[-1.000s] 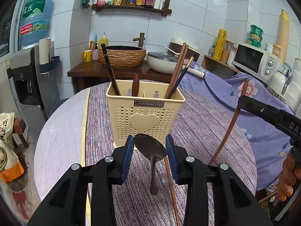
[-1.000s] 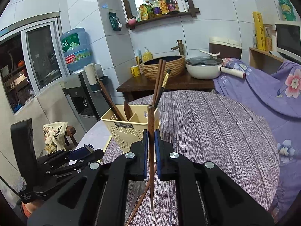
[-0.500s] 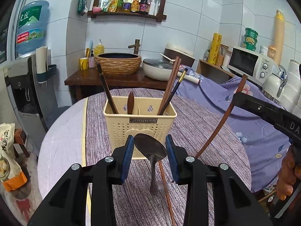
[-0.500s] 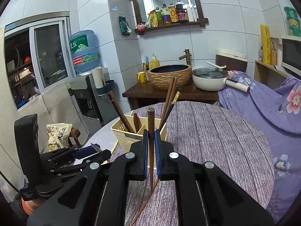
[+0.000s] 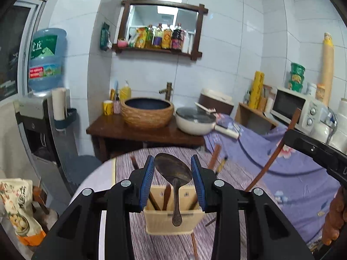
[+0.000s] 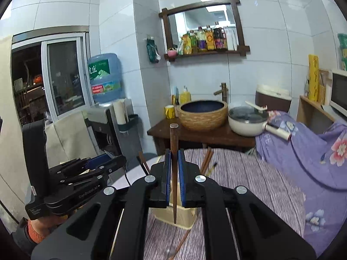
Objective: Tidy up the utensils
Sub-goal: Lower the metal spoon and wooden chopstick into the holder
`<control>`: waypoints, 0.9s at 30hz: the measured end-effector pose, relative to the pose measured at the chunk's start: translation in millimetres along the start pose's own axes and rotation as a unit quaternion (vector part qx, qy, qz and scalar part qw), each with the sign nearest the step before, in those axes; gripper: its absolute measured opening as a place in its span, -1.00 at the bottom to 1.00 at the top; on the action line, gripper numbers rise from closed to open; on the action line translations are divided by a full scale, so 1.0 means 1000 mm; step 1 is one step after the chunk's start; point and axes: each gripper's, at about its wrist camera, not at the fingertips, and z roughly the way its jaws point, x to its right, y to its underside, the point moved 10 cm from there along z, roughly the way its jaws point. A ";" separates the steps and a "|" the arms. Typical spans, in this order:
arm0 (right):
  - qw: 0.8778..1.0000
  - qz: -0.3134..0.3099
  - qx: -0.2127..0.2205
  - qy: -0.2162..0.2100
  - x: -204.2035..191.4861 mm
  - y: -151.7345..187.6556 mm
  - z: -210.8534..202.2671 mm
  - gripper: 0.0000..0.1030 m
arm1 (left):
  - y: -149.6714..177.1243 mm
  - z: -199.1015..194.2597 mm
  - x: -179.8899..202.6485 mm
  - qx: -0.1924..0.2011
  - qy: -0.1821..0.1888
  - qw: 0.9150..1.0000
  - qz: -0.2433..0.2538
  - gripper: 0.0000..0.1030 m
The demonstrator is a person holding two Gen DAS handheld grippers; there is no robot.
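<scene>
Both tongs had risen since a moment before, the left tongs (image 5: 172,181) gripping the spoon (image 5: 173,174) and the right tongs (image 6: 173,174) clamping a chopstick (image 6: 174,164), so the holder (image 5: 172,220) sat low-centre, awaiting both.

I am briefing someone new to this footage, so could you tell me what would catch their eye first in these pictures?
First, the dark metal spoon clamped bowl-up in the left gripper, its handle hanging over the cream utensil basket on the purple-striped table. Next, the brown chopstick pinched upright in the right gripper, above that same basket. Behind, a woven basin sits on a dark wooden stand.
</scene>
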 end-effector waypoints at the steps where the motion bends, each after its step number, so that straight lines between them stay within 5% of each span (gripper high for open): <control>1: 1.000 -0.003 0.008 0.002 -0.002 -0.011 0.001 -0.86 | -0.010 0.003 0.000 0.009 -0.009 1.000 0.003 -0.34; 8: 1.000 0.004 0.009 0.024 0.003 -0.030 0.035 -0.86 | -0.018 0.043 -0.008 -0.001 -0.040 0.999 -0.001 -0.34; 27: 0.996 0.018 -0.078 0.032 0.022 0.063 0.120 -0.86 | 0.088 0.106 -0.025 -0.108 -0.038 0.993 0.009 -0.34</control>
